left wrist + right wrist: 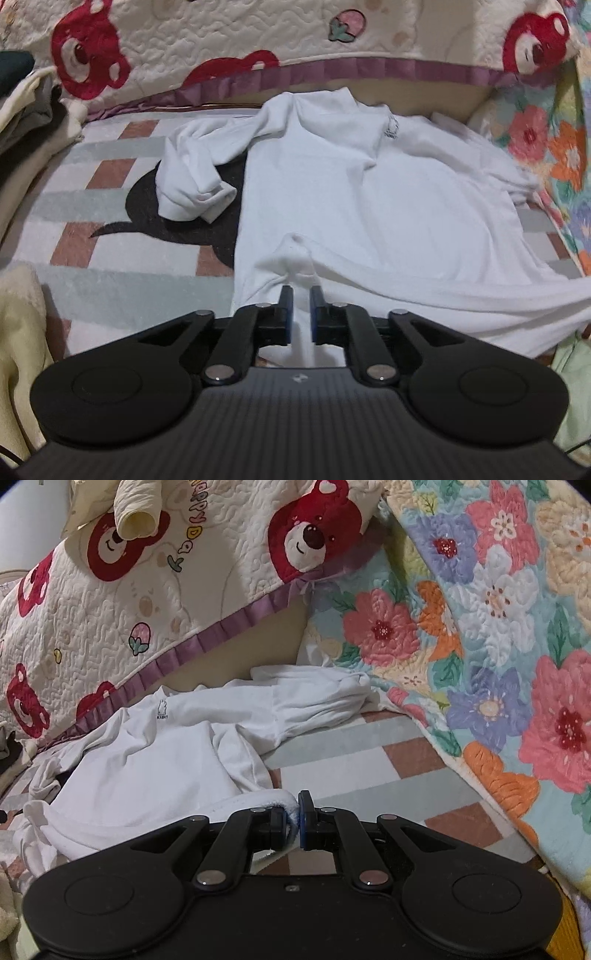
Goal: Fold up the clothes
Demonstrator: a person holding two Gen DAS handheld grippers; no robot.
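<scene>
A white long-sleeved shirt (pixel 369 206) lies spread on the checked mat (pixel 122 273), collar toward the far wall and one sleeve (pixel 192 184) crumpled at the left. My left gripper (pixel 301 290) is at the shirt's near edge. Its jaws stand narrow, and a puckered fold of the cloth (pixel 295 258) is pinched at the tips. In the right wrist view the shirt (pixel 155 760) lies to the left with its other sleeve (pixel 314 698) stretched toward the flowered quilt. My right gripper (pixel 293 812) is shut on a thick hem edge (pixel 255 801), held just above the mat (pixel 351 771).
A cream bear-print quilt (pixel 221 44) with a purple trim hangs along the far side. A flowered quilt (pixel 498 646) rises at the right. Piled garments (pixel 26 107) sit at the left, and a pale yellow blanket (pixel 18 350) lies at the near left.
</scene>
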